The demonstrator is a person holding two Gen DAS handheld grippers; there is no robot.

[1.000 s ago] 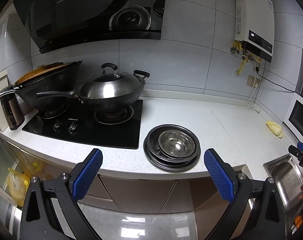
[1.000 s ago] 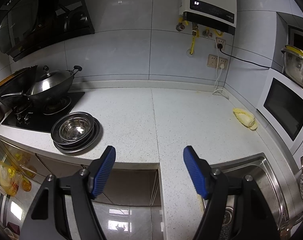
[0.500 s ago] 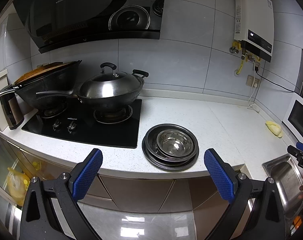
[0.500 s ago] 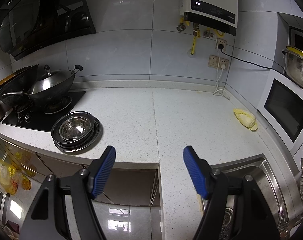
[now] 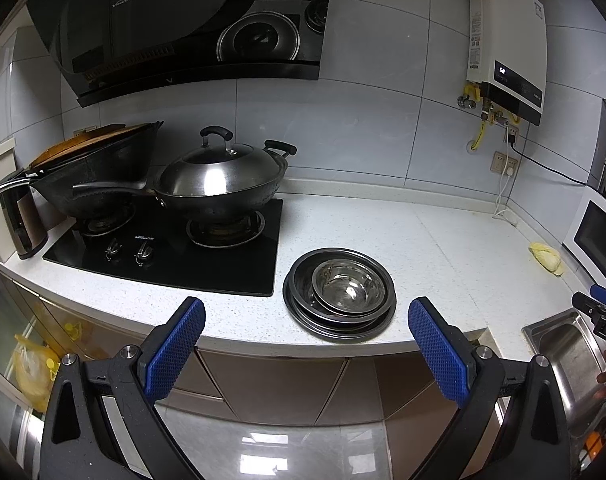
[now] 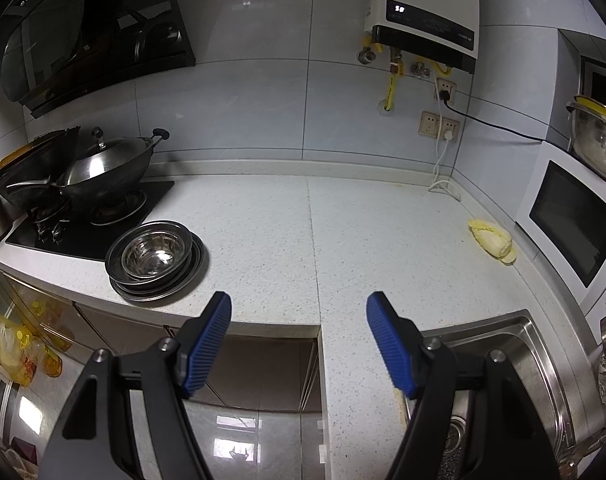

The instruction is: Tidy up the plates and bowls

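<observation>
Several steel plates and bowls [image 5: 339, 293] sit nested near the tabletop [image 5: 443, 240] front edge; light, stiff, slippery, so pinch a rim. Both your left hand-held gripper [image 5: 306, 346] and right hand-held gripper [image 6: 299, 342] gape wide, empty.

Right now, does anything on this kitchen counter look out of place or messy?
One thing: a yellow crumpled cloth lies loose on the white countertop beside the microwave. The stack of steel bowls and plates sits nested near the counter's front edge, next to the hob. Nothing looks spilled or broken.
</observation>
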